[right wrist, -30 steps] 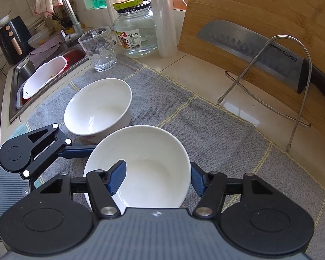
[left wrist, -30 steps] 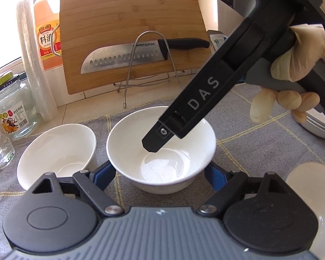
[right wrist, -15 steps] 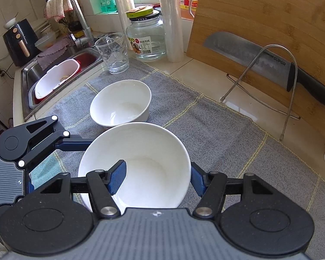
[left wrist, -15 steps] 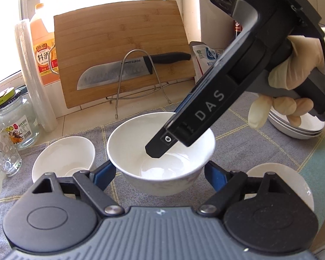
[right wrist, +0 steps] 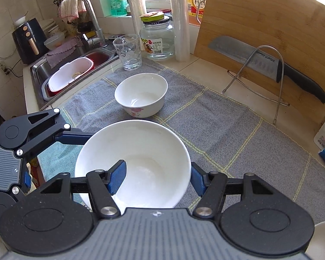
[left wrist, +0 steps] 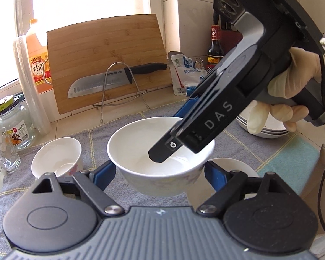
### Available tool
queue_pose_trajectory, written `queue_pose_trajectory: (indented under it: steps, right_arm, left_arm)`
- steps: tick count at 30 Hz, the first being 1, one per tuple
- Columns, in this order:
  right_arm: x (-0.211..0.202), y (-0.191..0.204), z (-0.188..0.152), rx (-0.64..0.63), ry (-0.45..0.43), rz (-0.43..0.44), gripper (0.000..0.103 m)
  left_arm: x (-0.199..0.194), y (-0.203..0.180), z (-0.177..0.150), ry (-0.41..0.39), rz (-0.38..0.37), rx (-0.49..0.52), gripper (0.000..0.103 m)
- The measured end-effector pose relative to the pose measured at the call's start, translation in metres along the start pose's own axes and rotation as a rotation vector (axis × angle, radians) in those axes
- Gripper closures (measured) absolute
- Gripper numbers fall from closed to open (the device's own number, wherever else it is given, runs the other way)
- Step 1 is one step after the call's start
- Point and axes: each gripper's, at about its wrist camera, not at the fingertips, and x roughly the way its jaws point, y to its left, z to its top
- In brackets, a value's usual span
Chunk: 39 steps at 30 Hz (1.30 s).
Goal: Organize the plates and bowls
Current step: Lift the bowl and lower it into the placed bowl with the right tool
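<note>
A large white bowl [left wrist: 140, 151] hangs above the grey towel [right wrist: 216, 130], held from two sides. My left gripper [left wrist: 160, 175] is shut on it, its blue pads pressed against the outer wall on both sides. My right gripper [right wrist: 157, 179] is shut on the bowl's wall, one finger inside and one outside the rim; a gloved hand [left wrist: 292, 86] holds it. A smaller flowered bowl [right wrist: 140, 95] stands on the towel beyond. A white plate [left wrist: 234, 166] lies below right, and stacked white dishes [left wrist: 268, 130] sit behind the hand.
A bamboo cutting board [left wrist: 106, 65] with a knife [left wrist: 110, 80] on a wire rack leans at the back. A glass jar [right wrist: 158, 41] and a tumbler [right wrist: 130, 52] stand by the sink [right wrist: 75, 71]. Bottles and a pouch [left wrist: 186, 73] line the back right wall.
Both grippers have risen with the large bowl and drawn back from the small bowl, which now looks farther off. More of the counter, the plate and the stacked dishes has come into view.
</note>
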Motion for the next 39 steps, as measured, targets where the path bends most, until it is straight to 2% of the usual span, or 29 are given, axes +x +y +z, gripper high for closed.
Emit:
queue_pose_trajectory:
  steps: [10, 21, 39]
  right_arm:
    - [-0.025, 0.005, -0.032, 0.047, -0.013, -0.027, 0.035]
    - [-0.037, 0.001, -0.062, 0.118, -0.002, -0.058, 0.035]
    - [-0.029, -0.008, -0.076, 0.164, 0.030, -0.045, 0.035]
  left_arm:
    - [-0.012, -0.026, -0.006, -0.002, -0.058, 0.030, 0.015]
    - [-0.005, -0.046, -0.010, 0.025, -0.131, 0.062, 0.015]
    - [0.013, -0.053, -0.017, 0.093, -0.172, 0.054, 0.015]
